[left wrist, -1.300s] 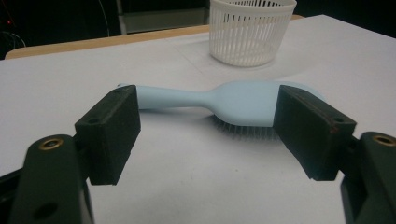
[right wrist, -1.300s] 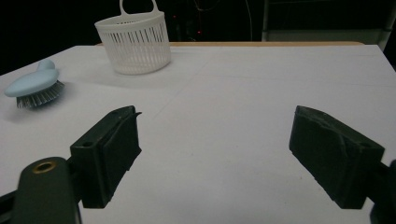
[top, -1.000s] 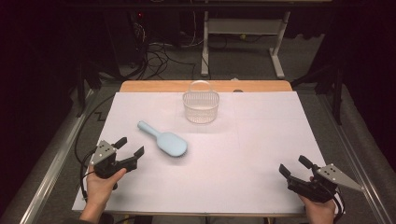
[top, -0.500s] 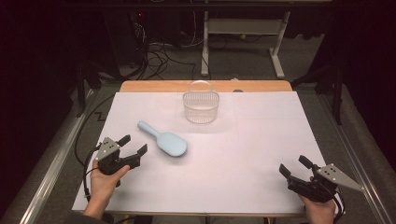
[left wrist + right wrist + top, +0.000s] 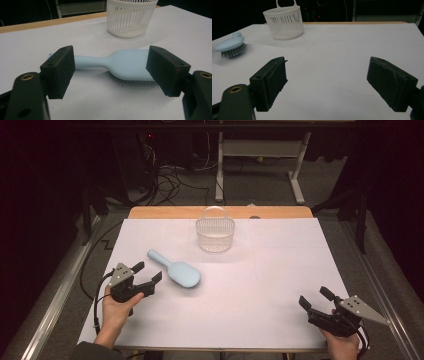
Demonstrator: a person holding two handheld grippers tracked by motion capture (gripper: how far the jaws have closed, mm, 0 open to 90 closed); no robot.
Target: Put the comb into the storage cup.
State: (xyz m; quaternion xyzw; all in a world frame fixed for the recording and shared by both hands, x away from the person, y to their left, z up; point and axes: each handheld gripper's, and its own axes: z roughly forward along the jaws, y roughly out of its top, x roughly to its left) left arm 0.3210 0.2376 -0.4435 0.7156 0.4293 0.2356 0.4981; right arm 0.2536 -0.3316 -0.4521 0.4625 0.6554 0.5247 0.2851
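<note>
A pale blue hairbrush (image 5: 175, 271) lies bristles down on the white table cover (image 5: 260, 285), handle pointing to the far left. My left gripper (image 5: 146, 273) stands open just short of it at the near left, jaws aimed at the brush. In the left gripper view the hairbrush (image 5: 120, 63) lies across the gap beyond the two black pads (image 5: 61, 71), untouched. A white slatted basket (image 5: 215, 231) with a hoop handle stands at the far middle. My right gripper (image 5: 315, 297) rests open at the near right corner, nothing between its jaws.
A wooden table edge (image 5: 165, 212) runs behind the white cover. Beyond it are cables and a white metal stand (image 5: 260, 157) on the dark floor. Metal rails (image 5: 50, 305) flank the table on the left and right.
My left gripper has crept a little to the right, nearer the hairbrush. The right gripper, the brush and the basket have stayed put.
</note>
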